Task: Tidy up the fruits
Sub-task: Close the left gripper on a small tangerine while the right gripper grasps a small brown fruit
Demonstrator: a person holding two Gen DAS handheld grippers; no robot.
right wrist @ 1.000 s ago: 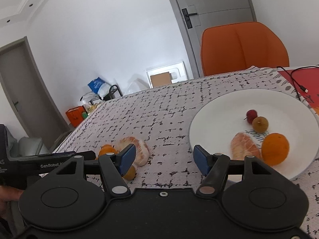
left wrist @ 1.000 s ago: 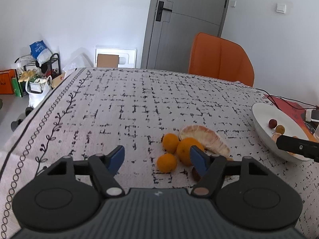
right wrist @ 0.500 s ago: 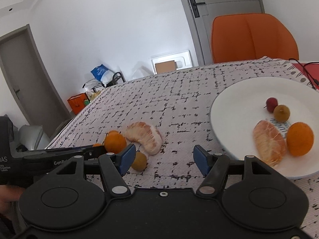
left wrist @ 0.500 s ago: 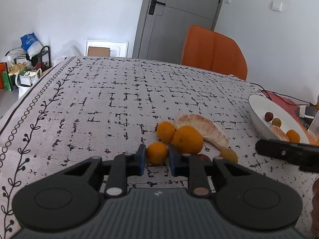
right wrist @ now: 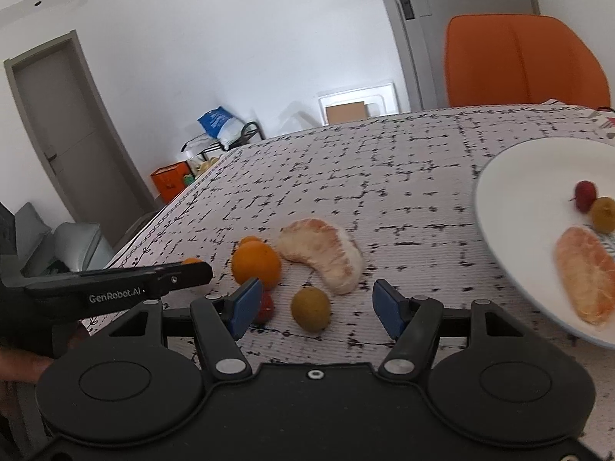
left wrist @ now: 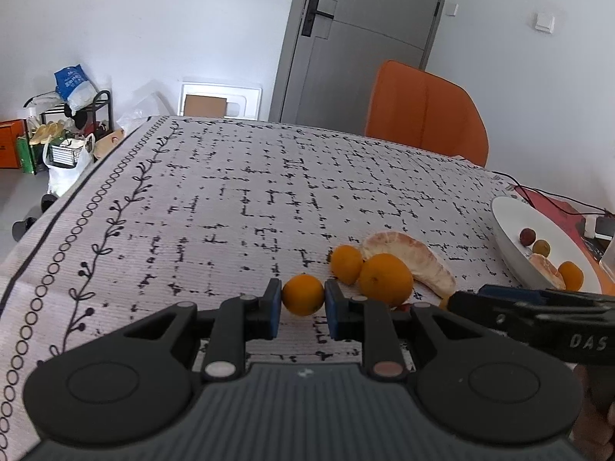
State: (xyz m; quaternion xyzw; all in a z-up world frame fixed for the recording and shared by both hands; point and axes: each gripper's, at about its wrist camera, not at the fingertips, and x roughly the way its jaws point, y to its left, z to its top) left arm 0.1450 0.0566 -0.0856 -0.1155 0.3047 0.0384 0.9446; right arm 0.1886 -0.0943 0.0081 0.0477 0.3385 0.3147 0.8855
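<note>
My left gripper is shut on a small orange just above the tablecloth. Beside it lie a larger orange, another small orange and a peeled pomelo segment. My right gripper is open, its jaws either side of a small yellow-green fruit; a small red fruit sits by its left pad. The white plate at the right holds a pomelo segment, a red fruit and a yellow-brown fruit; the left wrist view also shows an orange in it.
A patterned tablecloth covers the table. An orange chair stands at the far edge. Red mat and cables lie behind the plate. The table's left edge drops to a cluttered floor.
My left gripper went from open to shut on the small orange and has lifted it slightly. My right gripper swung left from the plate to the loose fruits, staying open.
</note>
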